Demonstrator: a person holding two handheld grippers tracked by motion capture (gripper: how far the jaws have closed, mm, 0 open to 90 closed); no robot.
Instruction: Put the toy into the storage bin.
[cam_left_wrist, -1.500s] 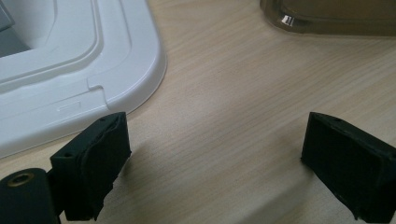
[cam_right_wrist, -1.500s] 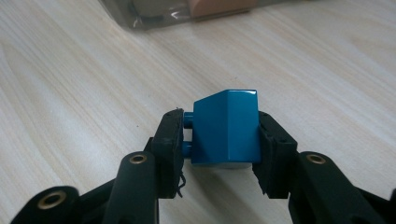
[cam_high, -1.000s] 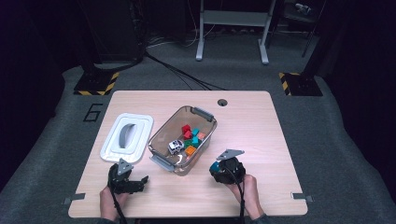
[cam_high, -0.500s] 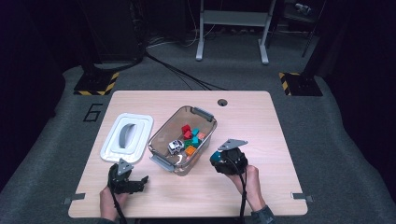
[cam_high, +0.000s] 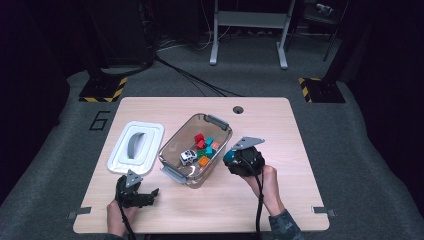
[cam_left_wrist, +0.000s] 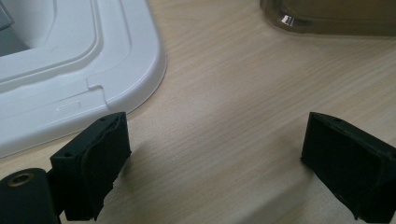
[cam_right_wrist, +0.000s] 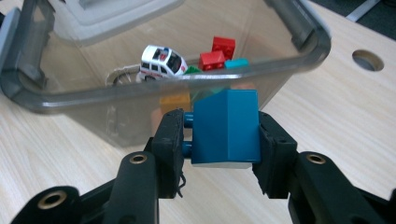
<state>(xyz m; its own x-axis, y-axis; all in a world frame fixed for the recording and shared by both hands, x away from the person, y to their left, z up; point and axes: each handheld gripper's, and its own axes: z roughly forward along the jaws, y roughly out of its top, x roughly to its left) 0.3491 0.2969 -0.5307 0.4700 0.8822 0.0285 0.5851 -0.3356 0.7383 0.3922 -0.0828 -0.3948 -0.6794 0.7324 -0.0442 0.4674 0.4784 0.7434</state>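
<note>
I am working in a kind of lab or recording studio. My wooden worktop (cam_high: 300, 150) stands alone on grey carpet (cam_high: 350, 125); around it are black cables (cam_high: 190, 75), a metal stand (cam_high: 248, 30), yellow-black tape marks (cam_high: 102, 90), and a painted number six (cam_high: 100, 120).

black tools (cam_right_wrist: 219, 154) (brass-ringed screw holes), trailing black cables.

Blue block (cam_right_wrist: 225, 126) glossy smooth plastic; bin (cam_right_wrist: 299, 32) clear smoky plastic; table (cam_left_wrist: 233, 116) matt pale wood grain; lid (cam_left_wrist: 93, 60) white plastic.

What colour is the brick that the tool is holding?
Blue; the brick shows best in the right gripper view.
</note>
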